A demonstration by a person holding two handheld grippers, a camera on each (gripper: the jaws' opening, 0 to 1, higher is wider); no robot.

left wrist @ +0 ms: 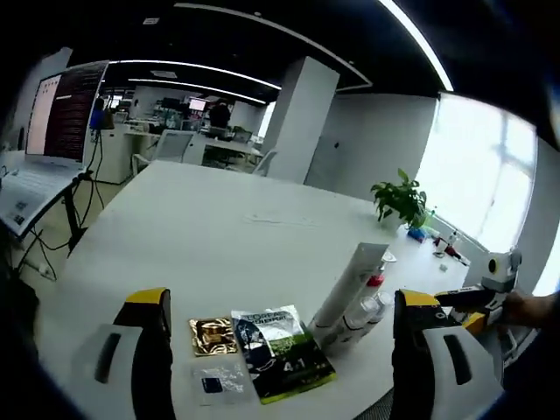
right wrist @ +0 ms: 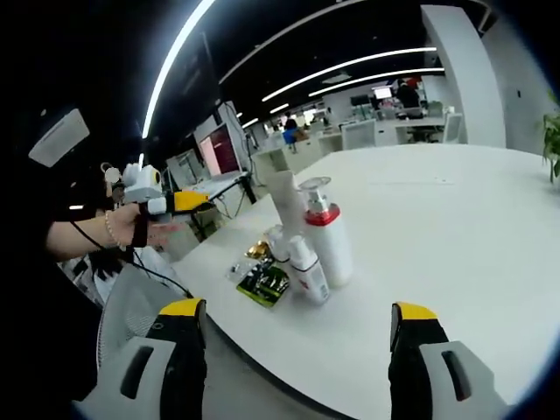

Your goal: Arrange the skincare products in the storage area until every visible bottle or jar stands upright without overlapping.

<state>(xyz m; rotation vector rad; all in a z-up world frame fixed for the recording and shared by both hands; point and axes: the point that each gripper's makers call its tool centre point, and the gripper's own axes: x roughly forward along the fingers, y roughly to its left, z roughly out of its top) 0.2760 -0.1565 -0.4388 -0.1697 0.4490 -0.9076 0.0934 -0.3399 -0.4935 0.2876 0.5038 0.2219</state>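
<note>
Your left gripper (left wrist: 280, 350) hung with its jaws spread wide and empty above the near edge of the white table (left wrist: 201, 236). Just beyond it, at that edge, lay a small clear sachet (left wrist: 217, 381), a green-and-black packet (left wrist: 278, 350) and a gold sachet (left wrist: 213, 335). Close beside them a tall white tube (left wrist: 352, 278) stood upright with clear bottles (left wrist: 363, 311) clustered at its base. A potted plant (left wrist: 401, 199) sat at the table's far edge.

Your right gripper (right wrist: 293, 350) also stood wide apart, gripping nothing, short of the table's edge. Past it, near that edge, you faced a small white bottle (right wrist: 308, 269) and a white pump bottle (right wrist: 325, 232) with a red collar, both upright and pressed close together. The green packet (right wrist: 265, 282) lay flat beside them, the white tube (right wrist: 287, 203) rising behind. Your left hand (right wrist: 149, 229) held the other gripper off the table.
</note>
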